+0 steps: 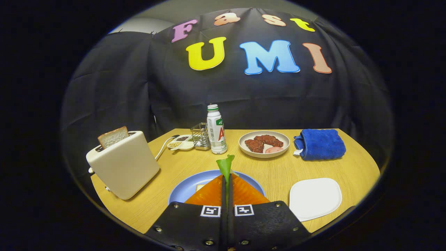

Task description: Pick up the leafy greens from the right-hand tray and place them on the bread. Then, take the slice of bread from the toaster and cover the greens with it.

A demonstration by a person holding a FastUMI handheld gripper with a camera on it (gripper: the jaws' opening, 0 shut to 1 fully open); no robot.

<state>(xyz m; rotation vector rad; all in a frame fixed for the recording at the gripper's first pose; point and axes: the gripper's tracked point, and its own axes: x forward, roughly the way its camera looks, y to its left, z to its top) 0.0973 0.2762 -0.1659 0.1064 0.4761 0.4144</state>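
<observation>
**Greens pinched, hanging over the plate**

Low centre of the frame: the gripper [226, 181] has its fingers pressed together on the greens [225, 164], the leaf sticking up just past the tips. Right beneath them sits the blue plate [181, 193], and a pale corner of bread [199, 187] peeks out on it just left of the fingers. Looks like the carry is done and the drop is the step in hand.

Lower right, the white tray [315, 198] lies bare, so the greens have left it. Over at the left, the toaster [123, 164] stands with a slice [113, 136] poking from its slot, untouched for now.

Further back, centre frame: a bottle [216, 129], a wire rack [200, 136] and a small dish [181, 143] beside it. A plate of meat [264, 143] and a blue towel [320, 144] sit toward the right.

Next up, I'd say: lower the tips onto the bread and spread the fingers so the leaf lands flat, not off the edge. Then swing left for the toaster slice, gripping it by its top edge and lifting straight up.
</observation>
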